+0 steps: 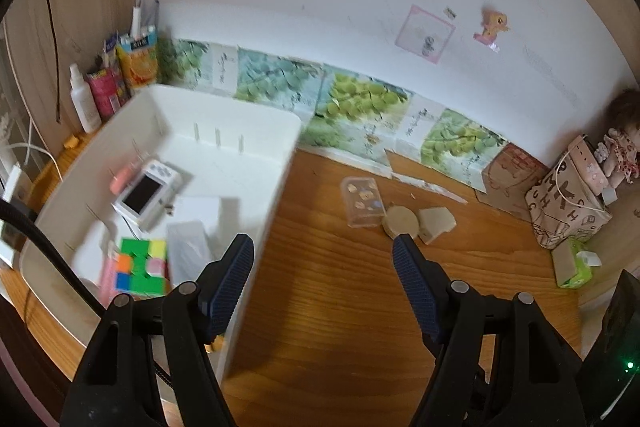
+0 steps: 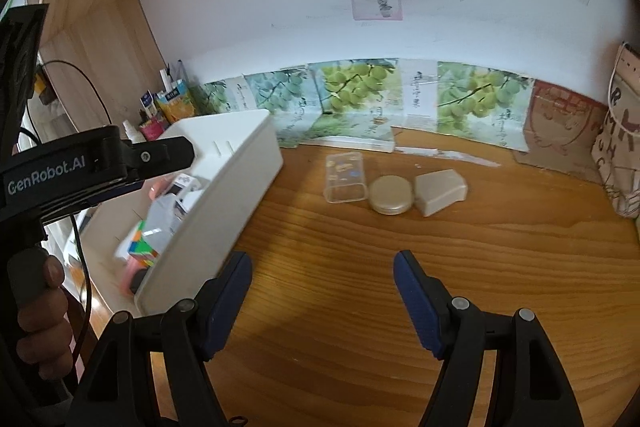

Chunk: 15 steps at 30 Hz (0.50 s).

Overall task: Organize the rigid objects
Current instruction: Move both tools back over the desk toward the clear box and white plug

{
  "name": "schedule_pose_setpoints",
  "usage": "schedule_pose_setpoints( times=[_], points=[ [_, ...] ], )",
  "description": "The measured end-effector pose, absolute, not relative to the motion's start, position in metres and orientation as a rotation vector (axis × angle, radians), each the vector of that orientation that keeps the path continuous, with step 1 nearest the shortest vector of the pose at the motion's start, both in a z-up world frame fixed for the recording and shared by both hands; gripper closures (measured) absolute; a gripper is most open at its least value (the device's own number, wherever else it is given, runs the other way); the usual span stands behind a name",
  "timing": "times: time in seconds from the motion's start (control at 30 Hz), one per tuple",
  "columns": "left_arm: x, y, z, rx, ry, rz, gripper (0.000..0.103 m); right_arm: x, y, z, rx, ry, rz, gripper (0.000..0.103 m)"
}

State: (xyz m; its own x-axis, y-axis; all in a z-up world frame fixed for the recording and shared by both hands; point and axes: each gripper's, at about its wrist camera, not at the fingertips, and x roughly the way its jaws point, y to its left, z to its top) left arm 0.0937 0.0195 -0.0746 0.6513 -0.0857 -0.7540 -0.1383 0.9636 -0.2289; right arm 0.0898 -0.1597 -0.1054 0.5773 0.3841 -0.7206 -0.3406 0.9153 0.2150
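A white bin stands on the left of the wooden desk, holding a colourful puzzle cube, a white handheld device and white boxes. A clear plastic case, a round tan tin and a tan wedge-shaped box lie in a row farther back. My left gripper is open over bare wood, its left finger in front of the bin's right wall. My right gripper is open too, by the bin. Ahead of it lie the case, tin and wedge box.
Bottles and juice cartons crowd the back left corner. Grape posters lean along the wall. A printed paper bag, a green tissue box and a doll sit at the right. A hand grips the other tool's handle.
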Motion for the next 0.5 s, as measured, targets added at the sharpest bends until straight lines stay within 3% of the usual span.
schedule_pose_setpoints(
  times=[0.4, 0.5],
  points=[
    [0.117, -0.008, -0.098, -0.271, 1.015, 0.019, 0.028, 0.099, -0.201, -0.114, 0.015, 0.771, 0.359, 0.029],
    [0.126, -0.01, -0.1, -0.27, 1.059, 0.015, 0.028, 0.105, -0.209, -0.115, 0.01, 0.758, 0.327, 0.025]
  ],
)
